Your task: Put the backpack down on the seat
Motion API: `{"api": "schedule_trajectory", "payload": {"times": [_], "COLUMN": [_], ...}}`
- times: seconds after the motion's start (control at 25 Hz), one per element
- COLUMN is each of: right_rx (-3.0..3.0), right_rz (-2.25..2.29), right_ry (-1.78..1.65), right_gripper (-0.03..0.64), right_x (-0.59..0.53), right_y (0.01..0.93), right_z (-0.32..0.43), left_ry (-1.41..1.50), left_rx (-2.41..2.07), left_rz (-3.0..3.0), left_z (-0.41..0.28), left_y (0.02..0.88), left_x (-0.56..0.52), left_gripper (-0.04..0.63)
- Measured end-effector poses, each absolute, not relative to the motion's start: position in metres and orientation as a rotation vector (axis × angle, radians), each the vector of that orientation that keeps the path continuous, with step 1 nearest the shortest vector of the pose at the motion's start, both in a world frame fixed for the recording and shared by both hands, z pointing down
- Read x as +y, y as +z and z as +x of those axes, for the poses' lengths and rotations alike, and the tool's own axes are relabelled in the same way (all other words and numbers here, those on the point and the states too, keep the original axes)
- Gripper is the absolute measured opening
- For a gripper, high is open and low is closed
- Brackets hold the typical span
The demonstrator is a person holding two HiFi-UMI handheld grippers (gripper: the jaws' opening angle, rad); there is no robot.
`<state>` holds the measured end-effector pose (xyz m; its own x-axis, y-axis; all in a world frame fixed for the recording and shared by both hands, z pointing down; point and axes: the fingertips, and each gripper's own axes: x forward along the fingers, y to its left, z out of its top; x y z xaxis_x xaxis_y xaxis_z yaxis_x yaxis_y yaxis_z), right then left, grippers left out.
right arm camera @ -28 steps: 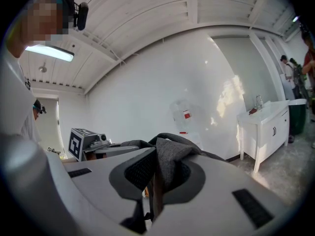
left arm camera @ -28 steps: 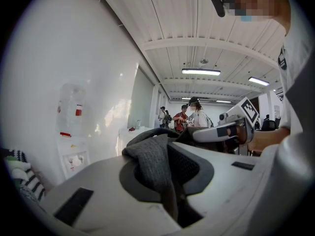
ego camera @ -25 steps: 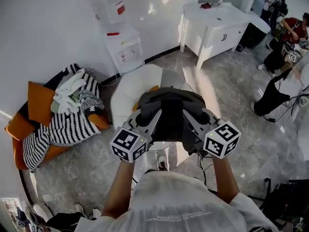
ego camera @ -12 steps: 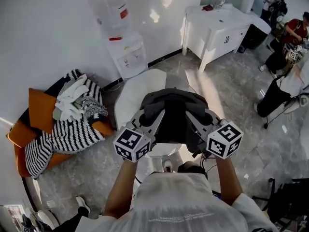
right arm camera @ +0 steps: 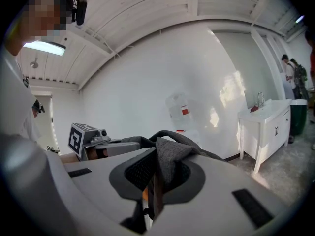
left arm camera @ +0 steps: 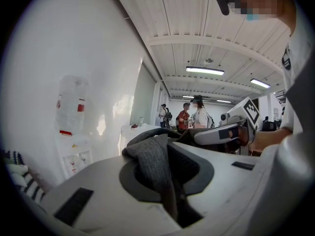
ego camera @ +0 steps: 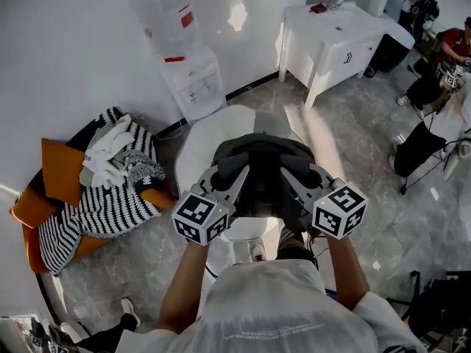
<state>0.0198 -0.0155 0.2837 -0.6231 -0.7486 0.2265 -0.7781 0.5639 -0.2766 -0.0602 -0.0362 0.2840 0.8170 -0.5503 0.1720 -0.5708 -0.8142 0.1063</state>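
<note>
A dark grey backpack (ego camera: 261, 171) hangs between my two grippers, above a white round seat (ego camera: 200, 144). My left gripper (ego camera: 222, 181) is shut on a grey fabric strap (left arm camera: 153, 167) at the backpack's left side. My right gripper (ego camera: 300, 176) is shut on the strap (right arm camera: 170, 162) at its right side. In the left gripper view the fabric is pinched between my left gripper's (left arm camera: 170, 186) jaws, and the right gripper (left arm camera: 224, 133) shows beyond. In the right gripper view the strap sits between my right gripper's (right arm camera: 156, 183) jaws, with the left gripper (right arm camera: 98, 142) behind. The backpack hides most of the seat's front.
A water dispenser (ego camera: 188, 76) stands against the wall behind the seat. An orange sofa (ego camera: 51, 168) with a striped blanket (ego camera: 103, 201) lies to the left. A white cabinet (ego camera: 333, 39) is at the back right, with people (ego camera: 434, 65) beyond it. A black bag (ego camera: 441, 307) sits at the lower right.
Both grippers and the backpack stay almost where they were over the seat. The room has shifted a little in view and the person's feet below have moved.
</note>
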Motion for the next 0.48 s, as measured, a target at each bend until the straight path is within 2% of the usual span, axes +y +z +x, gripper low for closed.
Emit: {"api": "schedule_trajectory", "payload": {"times": [0.48], "right_rx": [-2.716], "right_rz": [1.227], "right_ry": [0.617], "right_gripper": [0.035], "right_x": [-0.072], "right_y": [0.298], "right_z": [0.024], "left_ry": [0.206], "left_rx": [-0.922], "left_rz": [2.802], "left_z": [-0.059], "left_y": [0.299], "left_x": [-0.086], "left_gripper": [0.051]}}
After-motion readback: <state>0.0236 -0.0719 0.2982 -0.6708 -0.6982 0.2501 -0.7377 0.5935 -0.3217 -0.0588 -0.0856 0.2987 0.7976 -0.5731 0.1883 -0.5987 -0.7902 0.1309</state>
